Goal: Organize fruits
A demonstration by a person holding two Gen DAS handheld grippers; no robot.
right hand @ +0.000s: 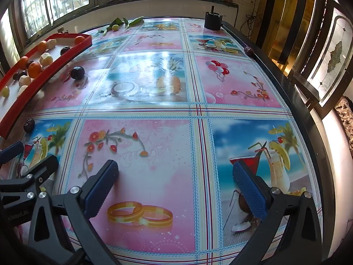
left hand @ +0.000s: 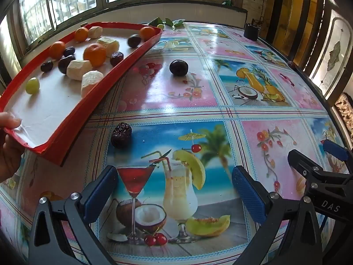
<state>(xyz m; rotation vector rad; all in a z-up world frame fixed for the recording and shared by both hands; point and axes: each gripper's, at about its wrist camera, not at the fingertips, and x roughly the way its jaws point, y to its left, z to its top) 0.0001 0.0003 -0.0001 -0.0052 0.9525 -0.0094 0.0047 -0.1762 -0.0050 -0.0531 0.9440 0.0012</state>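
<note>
Red tray (left hand: 92, 101): shallow, white-lined, on the left part of the desk (left hand: 220, 110), its near corner lifted and held by a bare hand (left hand: 8, 137).

Contents of tray: four oranges, the largest (left hand: 94, 54) mid-tray; several pale peeled chunks, one (left hand: 78, 69) beside that orange; dark plums and wrinkled dates scattered between them; one green grape (left hand: 32, 85) alone toward the near end.

Loose on the desk, outside the tray:
- Dark plum (left hand: 179, 67), round, well ahead of the left gripper and a little to the right of the tray's long wall.
- Wrinkled date (left hand: 121, 135), just beside the tray's near right wall. Its long axis appears to run roughly away from the camera, tilted slightly right.
- A small dark fruit (right hand: 248, 50) at the far right desk edge; kind unclear.
- Green leaves with a small pale fruit (right hand: 117, 25) at the far edge.

Left gripper (left hand: 174, 190): fingers spread wide, holding nothing, low over the desk. The date lies ahead and to the left of the fingers, near; the plum straight ahead, farther.

Right gripper (right hand: 175, 186): fingers likewise spread and empty, to the right of the left gripper. Date and plum both lie far to its left.

Judgement: the left gripper is the nearer to both loose fruits; the date is the likelier first pick, needing a forward-left reach.
</note>
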